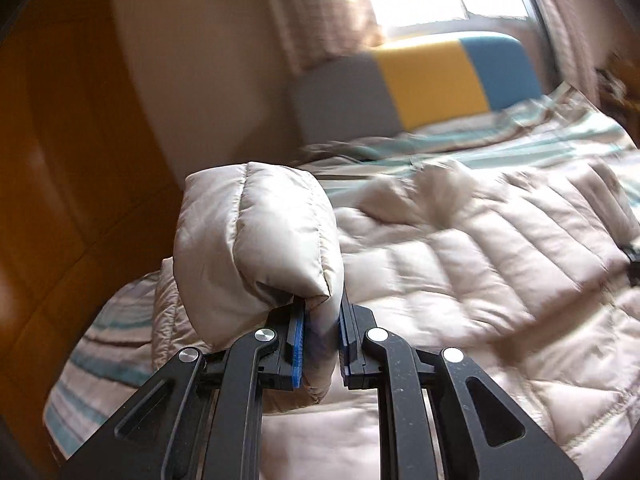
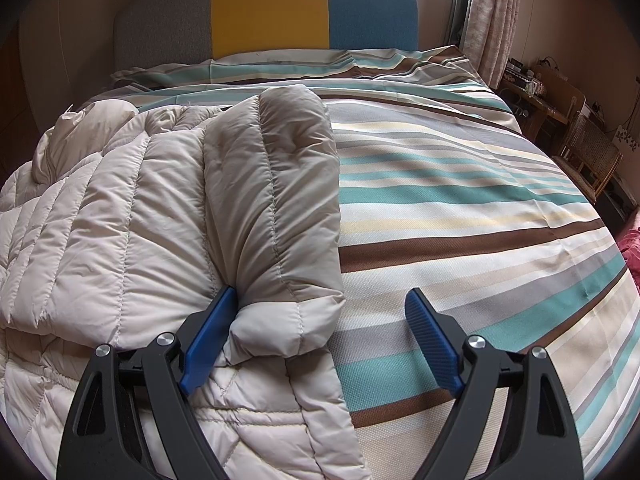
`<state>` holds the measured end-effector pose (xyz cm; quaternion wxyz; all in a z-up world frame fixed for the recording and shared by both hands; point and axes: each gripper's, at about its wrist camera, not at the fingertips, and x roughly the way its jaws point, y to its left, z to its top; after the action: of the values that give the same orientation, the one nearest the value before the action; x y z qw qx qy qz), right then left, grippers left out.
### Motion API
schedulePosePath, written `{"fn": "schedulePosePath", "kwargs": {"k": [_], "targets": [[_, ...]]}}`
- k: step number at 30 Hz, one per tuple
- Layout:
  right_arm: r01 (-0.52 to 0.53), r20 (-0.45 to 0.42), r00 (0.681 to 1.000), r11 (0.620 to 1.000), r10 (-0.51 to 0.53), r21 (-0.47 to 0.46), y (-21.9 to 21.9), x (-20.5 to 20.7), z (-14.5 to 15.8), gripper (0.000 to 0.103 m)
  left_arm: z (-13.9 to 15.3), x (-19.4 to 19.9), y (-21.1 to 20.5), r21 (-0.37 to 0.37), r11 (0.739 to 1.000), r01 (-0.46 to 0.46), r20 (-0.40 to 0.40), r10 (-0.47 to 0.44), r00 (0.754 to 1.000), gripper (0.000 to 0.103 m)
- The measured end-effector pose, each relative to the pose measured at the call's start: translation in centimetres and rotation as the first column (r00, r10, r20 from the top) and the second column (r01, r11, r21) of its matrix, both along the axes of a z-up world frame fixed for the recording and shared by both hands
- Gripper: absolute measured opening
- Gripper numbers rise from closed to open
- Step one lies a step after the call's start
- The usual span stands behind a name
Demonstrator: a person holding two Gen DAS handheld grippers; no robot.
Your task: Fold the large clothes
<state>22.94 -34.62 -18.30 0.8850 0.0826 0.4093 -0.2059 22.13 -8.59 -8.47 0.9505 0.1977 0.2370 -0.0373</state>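
Item: beige puffer jacket (image 2: 120,208) on the striped bed (image 2: 460,200), sleeve-folding step.

We clamp one sleeve (image 1: 256,236) in the left gripper (image 1: 322,344); the right gripper (image 2: 320,344) is spread wide, straddling the other sleeve's cuff (image 2: 276,328) without gripping. That sleeve runs lengthwise toward the headboard (image 2: 268,12). Next, we judge, lay the held sleeve across the body.

- A bedroom in a home: a wide bed covered by a sheet striped in teal, brown, cream and grey (image 2: 460,200).
- A padded headboard in grey, yellow and blue fabric panels (image 2: 268,12) stands at the bed's far end, a window behind it.
- Pale patterned curtains (image 2: 494,12) hang beside the window.
- An orange-brown wooden wardrobe or door (image 1: 60,160) stands by the bed.
- A wooden desk with small clutter (image 2: 536,96) and a cane-backed wooden chair (image 2: 592,152) fill one corner.
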Motion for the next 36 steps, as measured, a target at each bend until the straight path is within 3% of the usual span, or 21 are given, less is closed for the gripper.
{"fn": "schedulePosePath", "kwargs": {"k": [6,14,16,18,21,24,27,29,32,36], "targets": [[0.000,0.001,1.000,1.000,0.000,0.001,0.0,0.0,0.0,0.085,-0.8,-0.4,-4.7,0.019,0.996,0.089,-0.067,-0.087,0.994,0.013],[0.000,0.000,1.000,1.000,0.000,0.002,0.0,0.0,0.0,0.085,-3.2,0.1,-9.1,0.099,0.976,0.196,-0.159,-0.179,0.971,0.015],[-0.001,0.000,1.000,1.000,0.001,0.004,0.0,0.0,-0.1,0.085,-3.5,0.2,-9.6,0.098,0.970,0.221,-0.180,-0.201,0.963,0.028],[-0.001,0.001,1.000,1.000,0.001,0.006,0.0,0.0,-0.1,0.085,-3.8,0.0,-10.1,0.093,0.962,0.255,-0.202,-0.232,0.951,0.063],[-0.001,0.001,1.000,1.000,0.001,0.010,0.1,0.1,-0.2,0.086,-3.5,-0.8,-11.0,0.120,0.953,0.278,-0.160,-0.258,0.953,0.068],[-0.001,0.001,1.000,1.000,0.001,0.015,0.2,0.3,-0.3,0.086,-2.4,-1.9,-10.3,0.058,0.951,0.303,-0.160,-0.291,0.943,0.069],[-0.002,0.005,1.000,0.999,0.002,0.036,-0.1,0.3,-0.3,0.086,-0.6,-2.8,-8.6,-0.033,0.945,0.327,-0.134,-0.328,0.935,0.084],[-0.004,0.003,1.000,0.999,0.004,0.051,-0.4,0.4,-0.1,0.086,0.3,-2.8,-7.2,-0.074,0.944,0.322,-0.116,-0.329,0.937,0.084],[-0.020,0.016,1.000,0.998,0.019,0.054,-0.1,0.4,1.5,0.085,1.2,-1.7,-4.1,-0.135,0.955,0.263,-0.131,-0.280,0.951,0.084],[-0.119,0.138,0.984,0.993,0.117,0.013,2.9,-0.7,5.6,0.084,1.7,1.6,1.3,-0.184,0.977,0.109,-0.148,-0.138,0.979,0.084]]}}
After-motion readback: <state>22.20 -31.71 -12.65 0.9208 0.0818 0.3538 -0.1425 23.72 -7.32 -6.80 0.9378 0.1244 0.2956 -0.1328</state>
